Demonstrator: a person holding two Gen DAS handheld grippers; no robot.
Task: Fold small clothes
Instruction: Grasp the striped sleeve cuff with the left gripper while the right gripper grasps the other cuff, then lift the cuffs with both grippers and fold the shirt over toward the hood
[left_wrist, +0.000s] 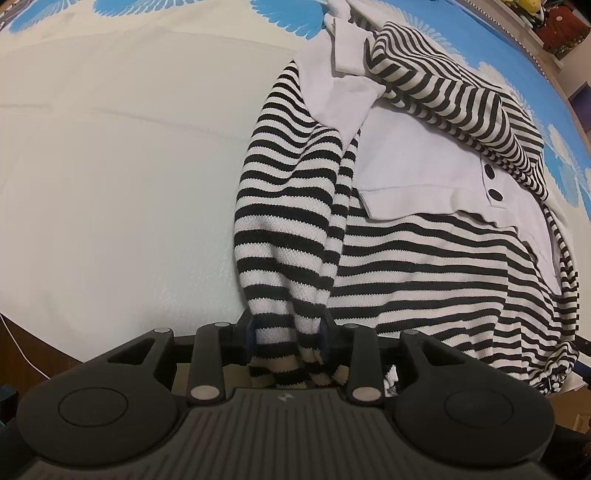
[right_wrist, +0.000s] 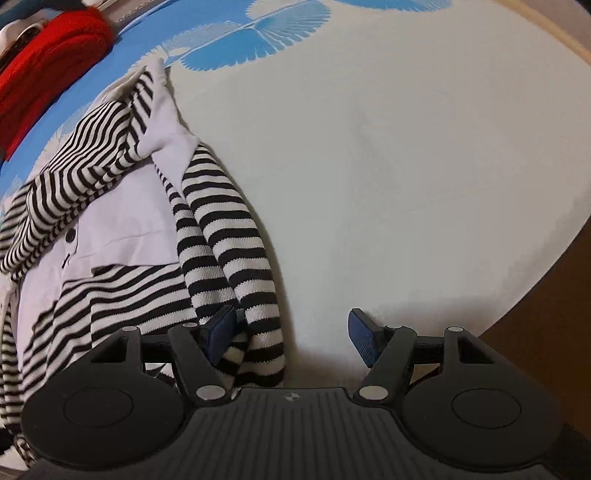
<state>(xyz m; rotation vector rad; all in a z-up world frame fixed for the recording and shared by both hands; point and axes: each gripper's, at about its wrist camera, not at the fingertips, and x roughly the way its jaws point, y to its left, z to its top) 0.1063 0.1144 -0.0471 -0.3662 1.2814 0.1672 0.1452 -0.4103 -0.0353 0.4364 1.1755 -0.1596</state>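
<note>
White bedsheet (left_wrist: 110, 166) blue-printed, left hand-held gripper (left_wrist: 288, 332) pinching striped sleeve (left_wrist: 288, 221), right hand-held gripper (right_wrist: 295, 336) spread wide.

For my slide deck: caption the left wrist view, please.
Left gripper pinches the striped sleeve beside the shirt body.

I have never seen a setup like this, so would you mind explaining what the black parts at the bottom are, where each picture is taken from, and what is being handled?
No robot here: a person holds a two-finger tool in each hand, with a fisheye camera on each looking forward along its fingers, so the black parts are the tools themselves. One picture is from the left tool, the other from the right. On the bed sheet, white with blue leaf prints, lies a black-and-white striped top with a white collar and dark buttons. The left tool is shut on a striped sleeve. The right tool is open, with a striped sleeve end lying beside its left finger. Red fabric sits far off.
</note>
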